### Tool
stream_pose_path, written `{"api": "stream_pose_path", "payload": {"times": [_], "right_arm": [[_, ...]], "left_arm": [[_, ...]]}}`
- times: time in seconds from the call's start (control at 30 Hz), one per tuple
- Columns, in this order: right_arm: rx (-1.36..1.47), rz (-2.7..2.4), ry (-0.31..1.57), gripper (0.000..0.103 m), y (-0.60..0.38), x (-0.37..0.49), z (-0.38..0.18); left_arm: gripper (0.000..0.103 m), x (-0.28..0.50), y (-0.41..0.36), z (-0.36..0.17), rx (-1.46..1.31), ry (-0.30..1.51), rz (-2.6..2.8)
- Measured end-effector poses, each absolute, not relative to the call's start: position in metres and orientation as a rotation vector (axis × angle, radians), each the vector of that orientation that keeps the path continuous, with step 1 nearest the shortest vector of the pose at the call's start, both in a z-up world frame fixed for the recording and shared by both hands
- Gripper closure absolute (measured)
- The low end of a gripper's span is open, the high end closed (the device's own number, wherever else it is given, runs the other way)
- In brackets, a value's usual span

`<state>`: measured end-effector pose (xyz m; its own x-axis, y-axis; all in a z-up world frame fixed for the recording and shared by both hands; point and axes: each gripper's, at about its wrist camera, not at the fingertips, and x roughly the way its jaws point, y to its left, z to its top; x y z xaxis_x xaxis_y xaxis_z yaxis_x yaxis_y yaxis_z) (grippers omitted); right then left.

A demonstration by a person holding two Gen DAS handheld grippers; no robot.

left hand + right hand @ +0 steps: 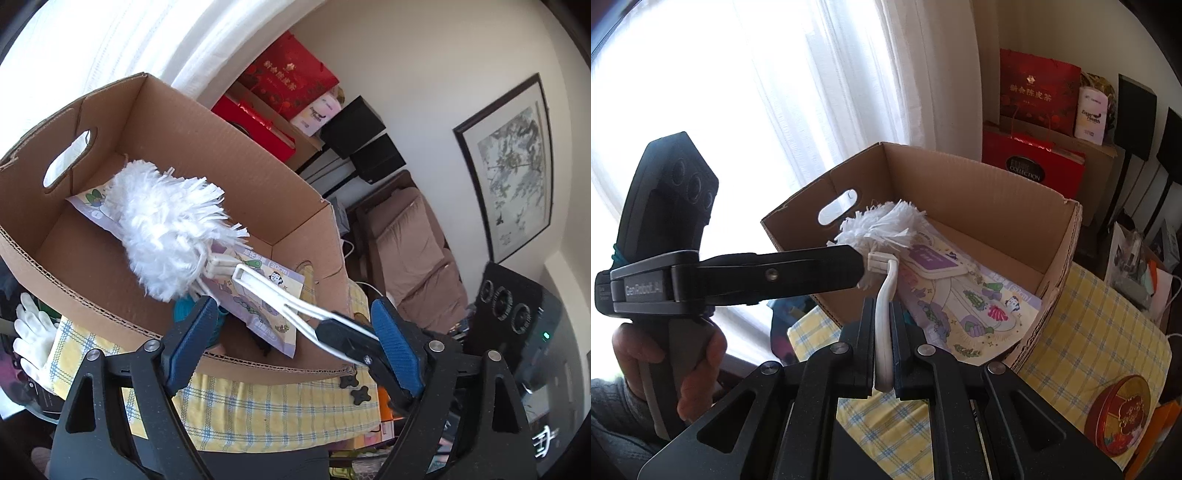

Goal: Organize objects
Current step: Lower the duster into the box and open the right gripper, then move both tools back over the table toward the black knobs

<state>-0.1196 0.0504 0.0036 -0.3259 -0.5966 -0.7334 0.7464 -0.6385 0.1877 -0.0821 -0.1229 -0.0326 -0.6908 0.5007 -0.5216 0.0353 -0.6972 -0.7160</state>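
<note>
A fluffy white duster (166, 225) with a slim white plastic handle hangs over an open corrugated cardboard box (207, 147), above a flat illustrated packet (975, 306) lying inside. The right gripper (884, 332) is clamped on the handle. The left gripper (291, 332) stands with its blue ribbed pads apart (nothing pressed between them), held by a hand (698, 365). The box sits on a yellow checked cloth (266, 406); sheer white curtains (812, 92), red gift bags (1038, 88) and a framed ink painting (513, 170) fill the room
</note>
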Motion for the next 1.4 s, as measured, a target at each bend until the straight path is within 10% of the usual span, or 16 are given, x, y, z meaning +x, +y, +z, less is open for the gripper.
{"api": "stream_pose_path", "payload": {"times": [0.3, 0.8, 1.4], "right_arm": [[1.043, -2.261, 0.284, 0.076, 0.062, -0.175, -0.016], [0.987, -2.316, 0.065, 0.072, 0.108, -0.153, 0.003], [0.973, -2.476, 0.045, 0.026, 0.160, -0.097, 0.016]], "left_arm": [[0.018, -0.075, -0.117, -0.025, -1.064, -0.944, 2.513], [0.004, -0.070, -0.092, -0.011, -1.072, -0.752, 2.571], [0.000, -0.059, -0.038, 0.012, -1.032, -0.386, 2.698]]}}
